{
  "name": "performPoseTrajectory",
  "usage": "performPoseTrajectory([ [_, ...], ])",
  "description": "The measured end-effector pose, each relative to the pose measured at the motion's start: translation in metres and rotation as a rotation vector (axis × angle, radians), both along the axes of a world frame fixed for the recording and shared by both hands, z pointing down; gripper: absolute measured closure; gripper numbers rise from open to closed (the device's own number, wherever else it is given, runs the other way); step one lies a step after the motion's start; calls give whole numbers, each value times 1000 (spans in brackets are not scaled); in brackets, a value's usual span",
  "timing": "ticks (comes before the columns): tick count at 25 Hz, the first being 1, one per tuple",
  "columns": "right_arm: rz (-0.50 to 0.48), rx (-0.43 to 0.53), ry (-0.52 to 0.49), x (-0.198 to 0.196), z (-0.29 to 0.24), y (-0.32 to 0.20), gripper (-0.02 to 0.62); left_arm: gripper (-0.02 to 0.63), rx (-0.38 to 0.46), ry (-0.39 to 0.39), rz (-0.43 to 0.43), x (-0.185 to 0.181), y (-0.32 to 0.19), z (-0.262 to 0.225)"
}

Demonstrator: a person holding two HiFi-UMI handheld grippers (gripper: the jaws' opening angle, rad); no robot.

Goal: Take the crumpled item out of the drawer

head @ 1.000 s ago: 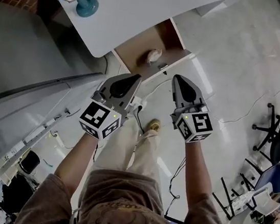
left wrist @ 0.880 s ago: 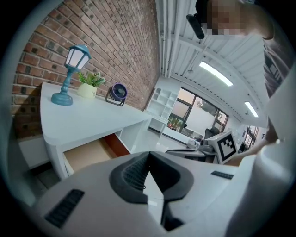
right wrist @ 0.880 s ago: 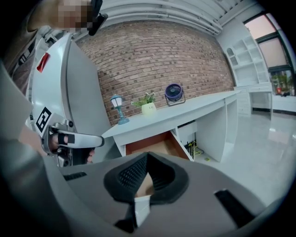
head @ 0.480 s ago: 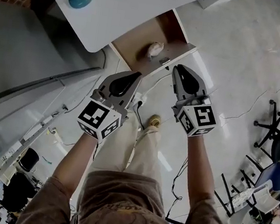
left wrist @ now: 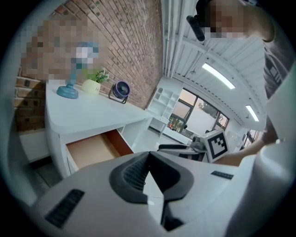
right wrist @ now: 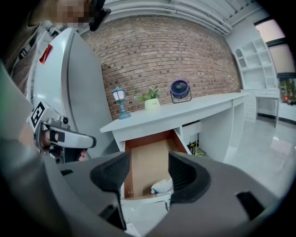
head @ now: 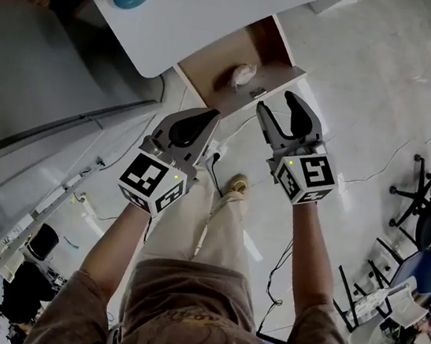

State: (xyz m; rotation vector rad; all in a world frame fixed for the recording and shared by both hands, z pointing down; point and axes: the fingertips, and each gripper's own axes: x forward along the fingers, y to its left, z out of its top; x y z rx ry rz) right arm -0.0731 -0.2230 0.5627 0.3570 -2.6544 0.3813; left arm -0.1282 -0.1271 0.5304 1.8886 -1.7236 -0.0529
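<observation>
1. Of the pair, the right gripper point(head: 276, 104) has its jaws apart. They have just been opening, and nothing sits between the pads.
2. The left gripper point(head: 205, 120) has its jaws closed together on nothing. It hangs beside the right one, further back from the desk point(head: 207, 7).
3. The item point(right wrist: 162, 186) lies in the open drawer point(head: 211, 65), close behind the front panel and toward the right-hand corner as the right gripper view shows it.
4. From the right gripper the item lies ahead and below, almost in line with the gap between the jaws and a touch toward the right jaw. This gripper is plainly the nearer one, yet well apart from the item. In the head view its tips hover short of the drawer front, so the reach looks to be forward and down over that panel.
5. The item's long axis runs roughly across the drawer, parallel to the front panel. The jaws also open side to side, so they would span its length. Rolling the wrist may give a surer pinch across the short way.
6. It looks pale and whitish, lumpy and creased, and small against the brown drawer floor. I cannot tell whether it is paper or cloth, but it is probably light and soft.
</observation>
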Motion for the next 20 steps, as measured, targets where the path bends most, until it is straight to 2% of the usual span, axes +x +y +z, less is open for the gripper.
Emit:
performPoseTrajectory([
  [6, -41, 14, 48, -12, 7, 0, 203, 598, -2, 15, -3, -1, 2, 4],
  [10, -87, 28, 95, -21, 18, -1, 130, 598, -2, 21, -2, -1, 3, 5],
  [20, -198, 8, 232, -48, 65, -10, 62, 598, -12, 25, -16, -16, 12, 11],
])
